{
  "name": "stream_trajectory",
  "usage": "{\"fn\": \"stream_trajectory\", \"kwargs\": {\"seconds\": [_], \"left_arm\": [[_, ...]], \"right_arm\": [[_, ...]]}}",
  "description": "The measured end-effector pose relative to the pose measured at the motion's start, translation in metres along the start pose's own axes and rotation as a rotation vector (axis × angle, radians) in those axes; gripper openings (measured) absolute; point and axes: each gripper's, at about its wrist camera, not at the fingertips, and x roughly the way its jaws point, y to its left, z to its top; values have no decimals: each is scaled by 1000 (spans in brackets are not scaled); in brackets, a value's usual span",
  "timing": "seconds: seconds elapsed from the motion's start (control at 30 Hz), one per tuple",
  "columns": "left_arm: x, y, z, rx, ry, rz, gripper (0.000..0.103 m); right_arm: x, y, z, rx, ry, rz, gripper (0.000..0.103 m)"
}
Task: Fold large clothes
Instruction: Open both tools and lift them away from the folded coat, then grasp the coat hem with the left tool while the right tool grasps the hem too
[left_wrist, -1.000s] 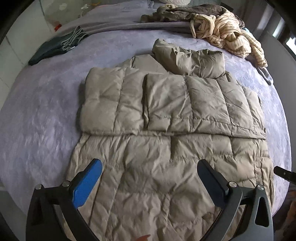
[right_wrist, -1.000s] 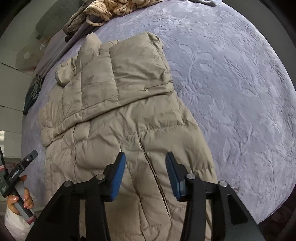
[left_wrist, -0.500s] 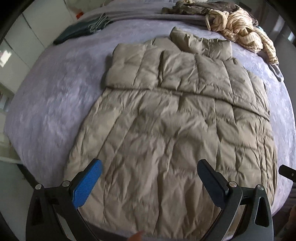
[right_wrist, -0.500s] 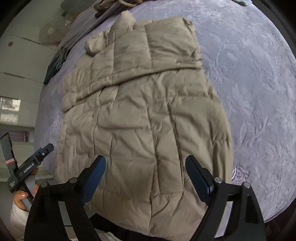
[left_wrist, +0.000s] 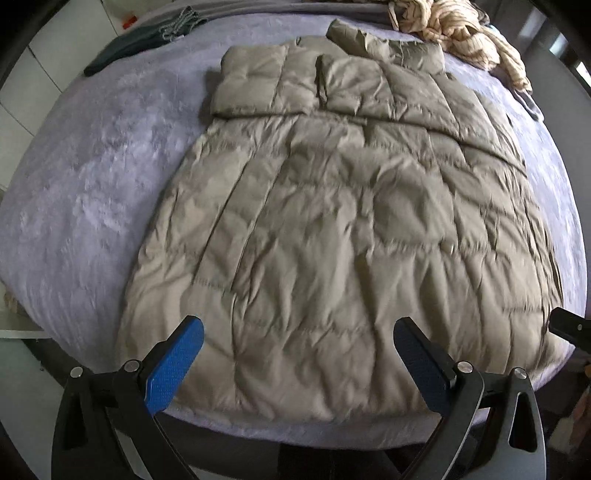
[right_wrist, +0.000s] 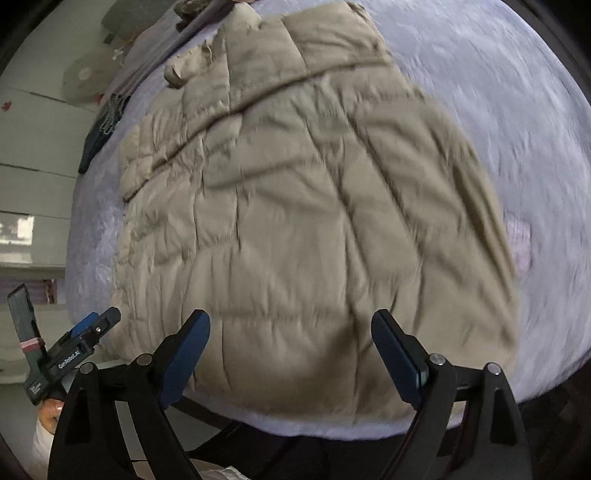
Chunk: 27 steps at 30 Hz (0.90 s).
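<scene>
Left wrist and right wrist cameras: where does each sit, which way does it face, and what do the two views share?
Left wrist: on the left hand-held gripper, open, looking steeply down over the near hem of the quilted coat on the bed.
Right wrist: on the right hand-held gripper, open, looking down over the coat's near right corner; the other gripper and fingers show at lower left.
Shared: coat, bed, dark garment.

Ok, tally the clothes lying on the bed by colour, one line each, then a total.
Khaki quilted coat: 1
Cream striped garment: 1
Dark folded garment: 1
Brown garment at the far edge: not clear enough to count
Total: 3 clearly seen on the purple bedspread
</scene>
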Motion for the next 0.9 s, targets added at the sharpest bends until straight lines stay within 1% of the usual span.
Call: {"fn": "stream_trajectory", "kwargs": {"seconds": [0.03,0.07,0.1,0.23,0.3,0.37,0.43,0.5,0.53,0.6,0.67,0.73,0.77,0.8,0.87,0.9], "left_arm": [[0,3,-3,5,2,-1,103],[0,6,-7,14,3,-3,103],[0,8,-10,22,4,-3,103],[-3,19,-16,36,5,-20,103],[-5,27,-20,26,-3,-55,103],[-7,40,-25,-3,-6,-104,103],[-8,55,-31,-38,-3,-143,103],[-8,65,-37,-65,5,-165,103],[-7,71,-40,-81,10,-180,103],[-4,82,-45,-122,21,-225,103],[2,92,-50,-166,38,-280,103],[6,100,-55,-198,51,-314,103],[7,102,-58,-210,53,-326,103],[7,106,-60,-219,56,-335,103],[9,113,-64,-234,66,-354,103],[11,116,-66,-240,73,-363,103]], "right_arm": [[2,1,-7,11,1,-3,91],[3,0,-23,42,-10,8,91],[3,0,-23,42,-10,8,91],[3,-3,-45,102,-36,26,91],[3,-6,-51,128,-49,30,91],[2,-13,-59,182,-66,60,91],[2,-16,-61,200,-72,74,91],[2,-27,-69,258,-86,108,91],[2,-27,-69,258,-86,108,91],[3,-35,-73,302,-94,125,91],[4,-48,-79,380,-111,160,91],[6,-52,-79,403,-113,168,91],[10,-59,-81,457,-106,183,91],[10,-59,-81,457,-106,183,91],[17,-66,-82,518,-91,174,91],[20,-70,-84,545,-89,186,91]]}}
